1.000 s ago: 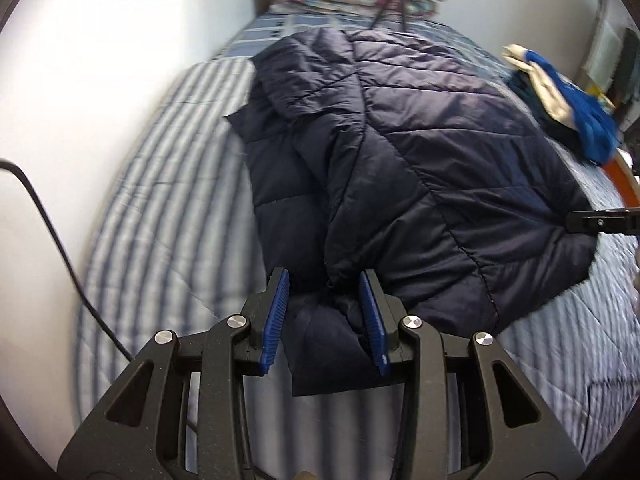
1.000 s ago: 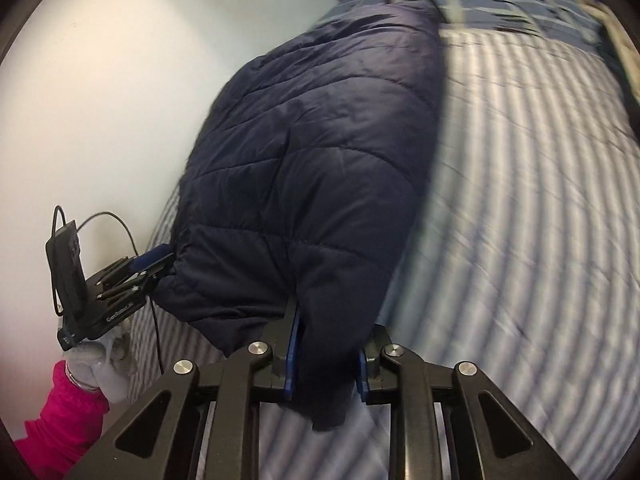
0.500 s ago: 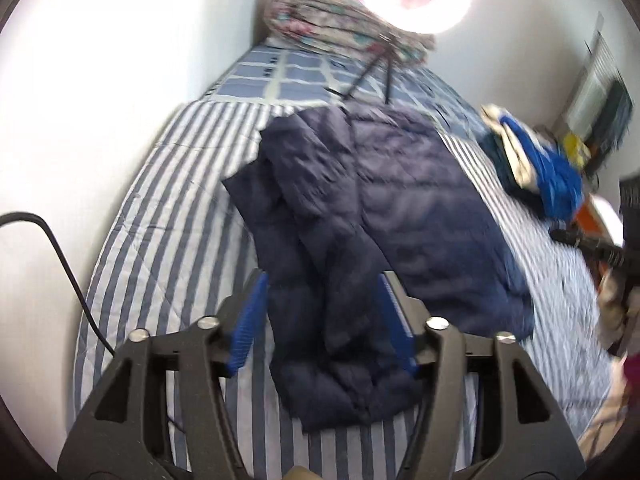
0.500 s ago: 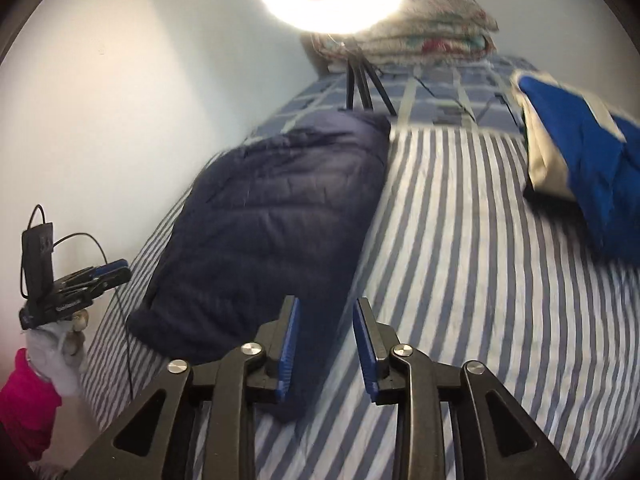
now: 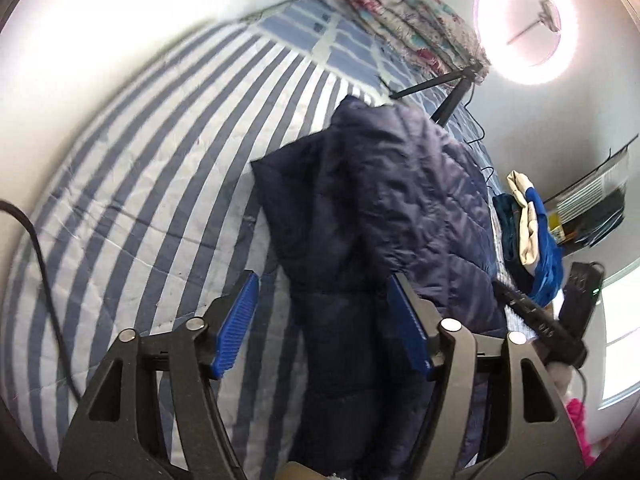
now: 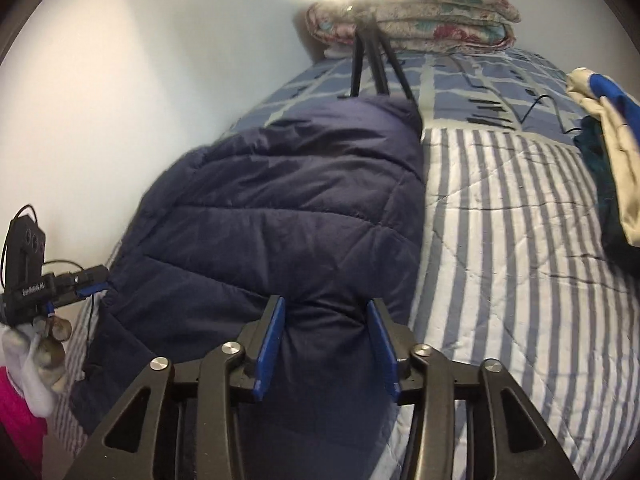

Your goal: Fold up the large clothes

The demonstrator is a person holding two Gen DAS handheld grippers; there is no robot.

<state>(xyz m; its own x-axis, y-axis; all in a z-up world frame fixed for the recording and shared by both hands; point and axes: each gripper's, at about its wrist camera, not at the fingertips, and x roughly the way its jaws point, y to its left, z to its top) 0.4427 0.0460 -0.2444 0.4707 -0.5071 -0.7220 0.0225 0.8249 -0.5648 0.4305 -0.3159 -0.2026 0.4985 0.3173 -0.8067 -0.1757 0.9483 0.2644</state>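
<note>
Lying on the striped bed (image 6: 520,240) — navy jacket (image 6: 280,208); both hand-held grippers (image 5: 324,324) (image 6: 326,340) gape, holding nothing.

Ring light (image 5: 526,28) glare, blurred fisheye edges, perhaps overexposed wall (image 6: 140,80)

The left tongs (image 6: 64,286) bear small white lettering, too blurred to read.

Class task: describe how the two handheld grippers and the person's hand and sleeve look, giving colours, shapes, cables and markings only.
Both the left gripper and the right gripper have black angular frames with triangular cut-outs, silver round bolts and ribbed blue pads on the jaws. A black cable trails from the left one. The hand wears a white glove with a pink sleeve.
</note>
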